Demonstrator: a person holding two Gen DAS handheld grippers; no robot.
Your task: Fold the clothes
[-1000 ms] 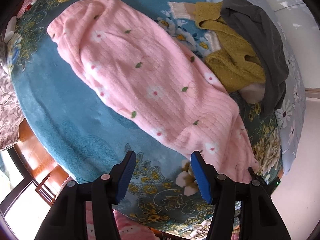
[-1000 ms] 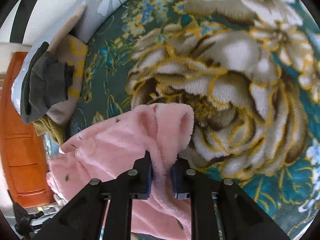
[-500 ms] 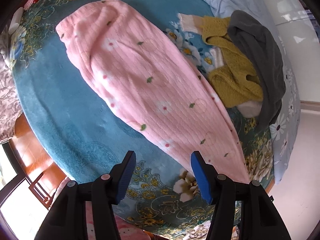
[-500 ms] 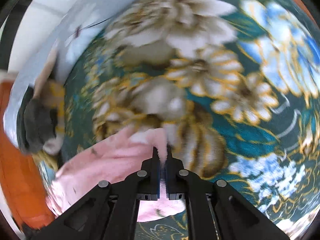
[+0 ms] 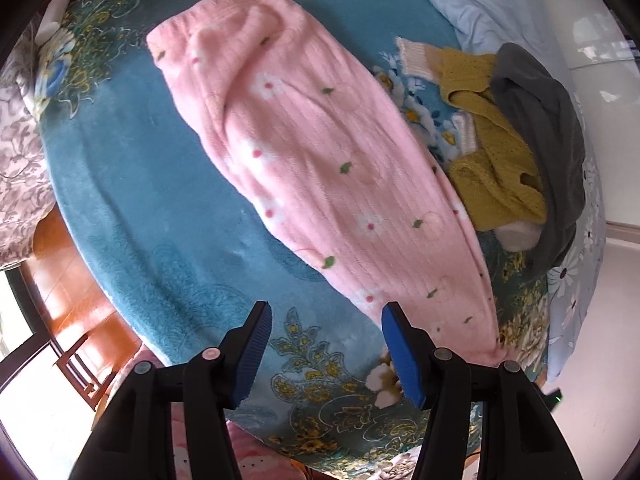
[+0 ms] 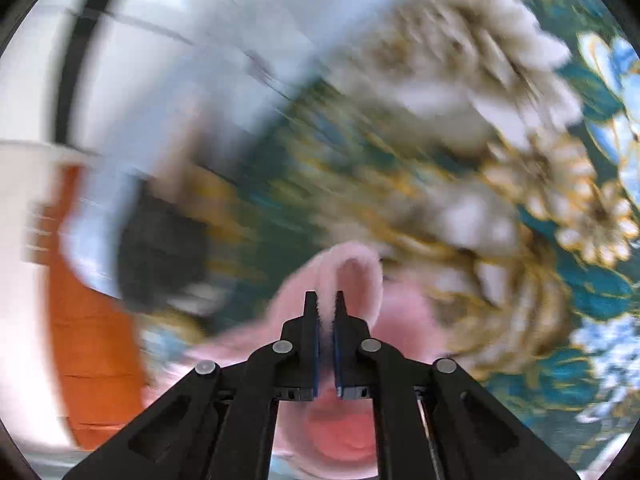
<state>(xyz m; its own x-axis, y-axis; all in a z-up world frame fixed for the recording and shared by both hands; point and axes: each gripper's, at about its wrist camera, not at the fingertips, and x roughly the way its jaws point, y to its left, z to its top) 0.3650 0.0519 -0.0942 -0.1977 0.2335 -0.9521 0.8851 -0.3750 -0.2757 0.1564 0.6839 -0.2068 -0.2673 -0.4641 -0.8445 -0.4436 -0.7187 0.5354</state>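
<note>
**Pink garment pinched at one end, left fingers apart above it**

The pink fleece garment (image 5: 320, 168) lies stretched diagonally across the teal floral blanket (image 5: 140, 220) on the bed. The left gripper (image 5: 326, 344) hovers over its near end, fingers (image 5: 256, 348) apart and holding nothing. The right gripper (image 6: 328, 304) has its fingers (image 6: 310, 320) clamped on a fold of the pink fabric, lifted off the blanket. A mustard knit (image 5: 492, 160) and a grey garment (image 5: 548, 132) sit just beside it.
</note>
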